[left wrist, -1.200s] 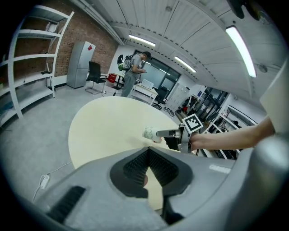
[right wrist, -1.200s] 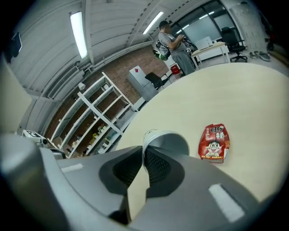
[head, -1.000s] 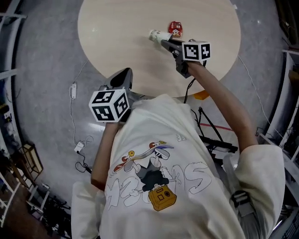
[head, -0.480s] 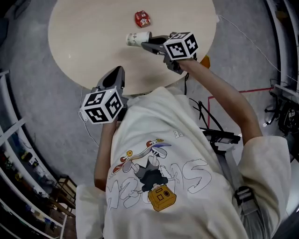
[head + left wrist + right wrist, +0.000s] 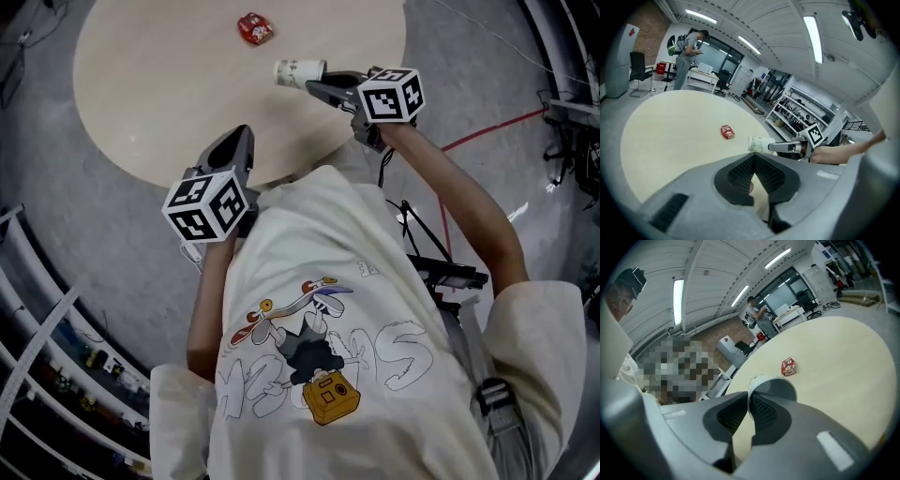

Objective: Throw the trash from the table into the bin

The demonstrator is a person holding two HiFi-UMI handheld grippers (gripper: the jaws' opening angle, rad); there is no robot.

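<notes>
The packet (image 5: 254, 28) lies on the table (image 5: 169, 112), left of and beyond the cup (image 5: 298, 71) held in the right gripper (image 5: 323, 82).

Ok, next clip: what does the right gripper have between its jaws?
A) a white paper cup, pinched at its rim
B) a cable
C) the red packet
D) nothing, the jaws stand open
A: in the right gripper view the right gripper has its jaws closed on the wall of the paper cup at the rim, while the red packet lies apart on the table.
</notes>
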